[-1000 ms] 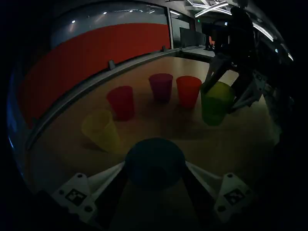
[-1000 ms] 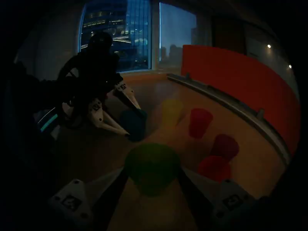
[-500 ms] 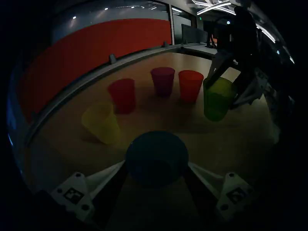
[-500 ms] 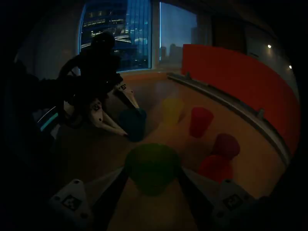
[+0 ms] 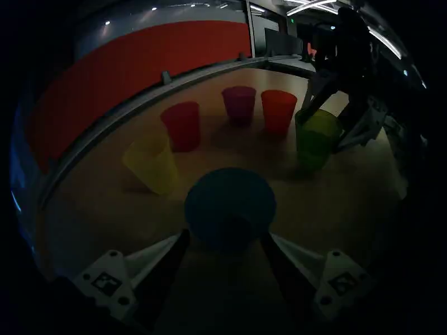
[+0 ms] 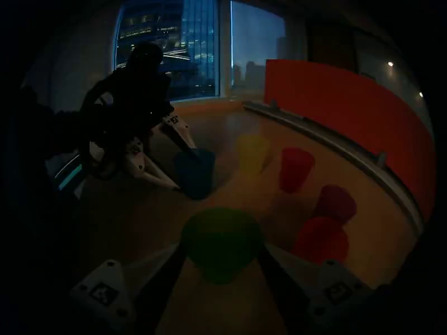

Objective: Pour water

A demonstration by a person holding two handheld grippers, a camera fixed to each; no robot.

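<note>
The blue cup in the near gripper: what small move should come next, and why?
Probably bring the blue cup, gripped by the left gripper, nearer the green cup held by the right gripper. Both cups look roughly upright and apart, so tilting now would likely spill on the table. Which holds water I cannot tell.

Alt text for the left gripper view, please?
The left gripper holds a blue plastic cup over a dim wooden table. Beyond stand a yellow cup, red cup, purple cup and orange cup; the right gripper holds a green cup.
</note>
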